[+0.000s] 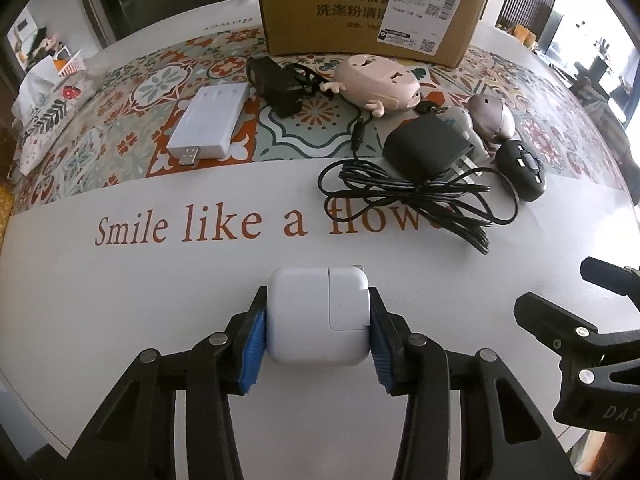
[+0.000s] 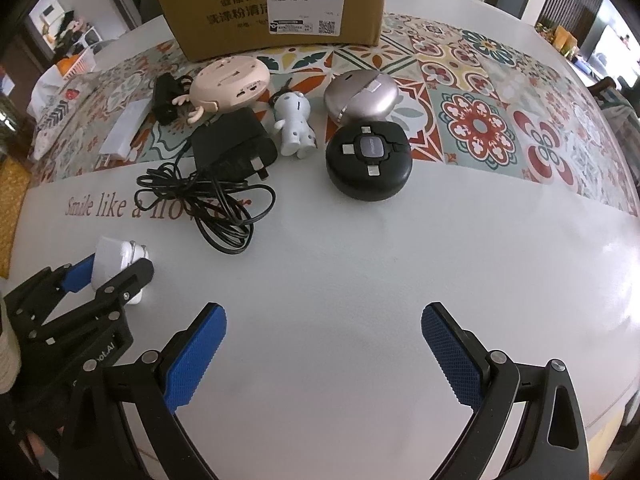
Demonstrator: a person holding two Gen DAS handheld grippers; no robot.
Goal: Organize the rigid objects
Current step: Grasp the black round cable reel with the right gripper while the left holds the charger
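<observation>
White tablecloth [image 1: 168,288] with a band of patterned tiles covers the table, and a cardboard box [image 1: 368,8] stands at the top centre of the frame. At lower centre of the left wrist view, the left gripper [image 1: 318,320] is clamped on a white charger cube [image 1: 318,316] resting on the cloth. Lower centre in the right wrist view, the right gripper [image 2: 324,348] has its blue pads apart over bare cloth. Black adapter [image 1: 424,146] with coiled cable lies centre right, near a round black hub [image 2: 368,166].
</observation>
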